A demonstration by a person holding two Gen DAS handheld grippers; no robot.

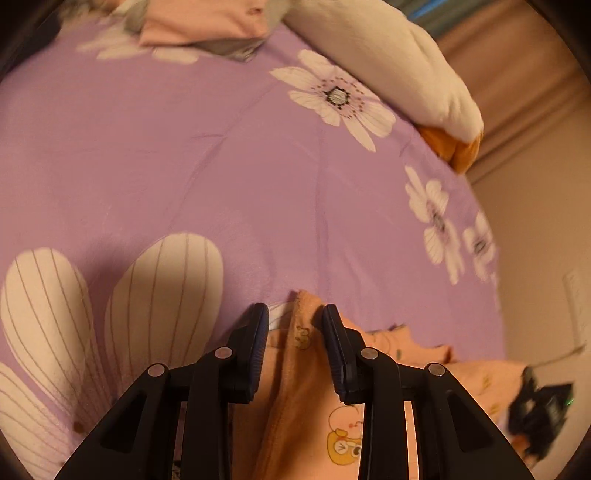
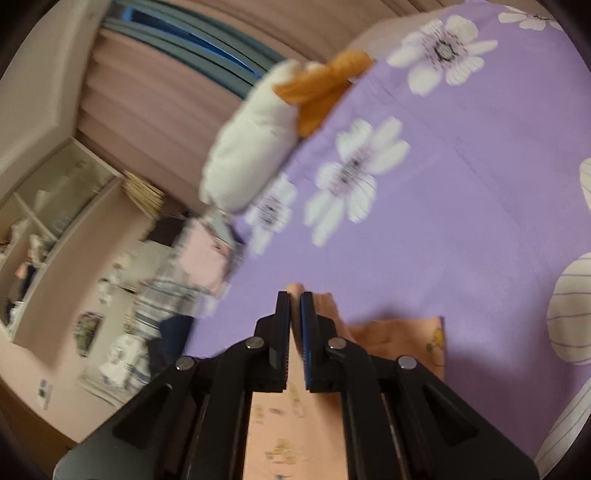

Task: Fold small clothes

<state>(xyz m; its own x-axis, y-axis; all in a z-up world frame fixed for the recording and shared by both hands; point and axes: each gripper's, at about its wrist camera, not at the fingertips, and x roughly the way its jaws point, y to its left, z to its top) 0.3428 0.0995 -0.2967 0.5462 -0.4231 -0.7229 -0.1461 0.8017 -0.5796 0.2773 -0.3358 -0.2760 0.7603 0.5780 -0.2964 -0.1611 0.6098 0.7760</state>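
Note:
A peach garment (image 1: 295, 387) with cartoon duck prints lies on the purple flowered bedsheet (image 1: 221, 166). My left gripper (image 1: 295, 325) points down at it with its jaws partly apart. A raised fold of the cloth stands between them, against the right finger (image 1: 338, 354) and clear of the left one. In the right wrist view the same peach garment (image 2: 399, 332) spreads under my right gripper (image 2: 294, 306). Its jaws are nearly together, pinching a thin edge of cloth whose tip pokes out past the fingertips.
A white plush toy with an orange part (image 1: 399, 70) lies at the bed's far edge. A folded pink piece (image 1: 207, 22) rests on grey cloth at the back. A blurred black shape (image 1: 539, 410) sits lower right. Off the bed are curtains, shelves (image 2: 55, 206) and clutter.

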